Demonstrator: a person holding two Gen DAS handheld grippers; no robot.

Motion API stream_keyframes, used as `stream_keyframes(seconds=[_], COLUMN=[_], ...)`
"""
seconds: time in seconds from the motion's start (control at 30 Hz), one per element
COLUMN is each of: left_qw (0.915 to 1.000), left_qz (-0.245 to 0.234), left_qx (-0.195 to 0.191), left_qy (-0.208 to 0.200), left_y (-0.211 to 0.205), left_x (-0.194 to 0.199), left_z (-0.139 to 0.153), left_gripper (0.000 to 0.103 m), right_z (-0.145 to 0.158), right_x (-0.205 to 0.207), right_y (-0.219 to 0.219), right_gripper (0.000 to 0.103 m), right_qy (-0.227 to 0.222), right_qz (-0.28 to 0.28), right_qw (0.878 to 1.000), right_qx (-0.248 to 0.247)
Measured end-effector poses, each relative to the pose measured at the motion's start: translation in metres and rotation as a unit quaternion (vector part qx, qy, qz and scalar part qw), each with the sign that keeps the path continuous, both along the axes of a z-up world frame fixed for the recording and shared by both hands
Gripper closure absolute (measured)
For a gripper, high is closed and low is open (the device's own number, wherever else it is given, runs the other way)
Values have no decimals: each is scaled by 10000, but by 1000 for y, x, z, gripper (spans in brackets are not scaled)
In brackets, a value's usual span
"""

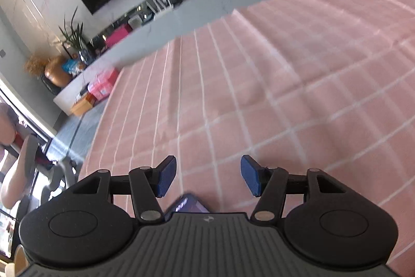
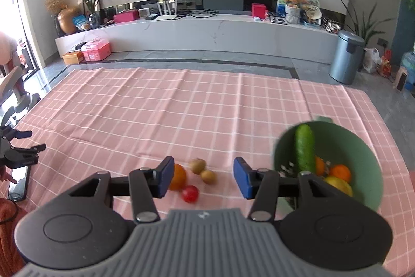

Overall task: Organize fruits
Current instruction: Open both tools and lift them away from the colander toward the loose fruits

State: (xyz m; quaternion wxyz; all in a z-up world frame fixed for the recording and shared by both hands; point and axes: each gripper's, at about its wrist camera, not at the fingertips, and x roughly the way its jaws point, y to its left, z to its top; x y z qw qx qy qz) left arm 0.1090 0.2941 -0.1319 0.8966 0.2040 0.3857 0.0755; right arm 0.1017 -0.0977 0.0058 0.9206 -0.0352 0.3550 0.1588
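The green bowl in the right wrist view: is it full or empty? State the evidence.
Partly filled. The green bowl holds a cucumber leaning on its wall, an orange and a yellow fruit; much of the inner wall shows bare.

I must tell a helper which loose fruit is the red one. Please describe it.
On the pink checked tablecloth, left of the green bowl, four fruits lie loose. The red fruit is nearest the camera, beside the orange; the other two are brownish.

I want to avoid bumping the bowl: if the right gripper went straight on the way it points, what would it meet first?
Probably the loose fruit: the right gripper aims at the two kiwis and the red tomato. The green bowl sits off to its right.
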Motion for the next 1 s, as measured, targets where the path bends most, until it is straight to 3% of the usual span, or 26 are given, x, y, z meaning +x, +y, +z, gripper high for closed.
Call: stream_keyframes(seconds=[0.07,0.3,0.53,0.9,1.0], left_qw=[9998,9982,9937,9946,9933], left_qz=[53,222,458,541,568], left_qx=[-146,-87,-783,-834,-926], left_qy=[-159,-547,-660,-300,-393], left_y=[8,25,47,48,50], left_x=[-3,-3,-4,-5,-9], left_z=[1,16,27,4,8], left_gripper=[27,27,27,29,29], right_z=[3,9,1,-2,-3], right_x=[1,4,10,8,9], right_y=[13,41,46,39,35], right_gripper=[55,54,49,48,49], right_qy=[-93,-307,-212,-287,-277], right_qz=[73,192,135,28,-64], right_qw=[9999,9993,9995,9994,9995], right_qx=[-27,-105,-192,-194,-168])
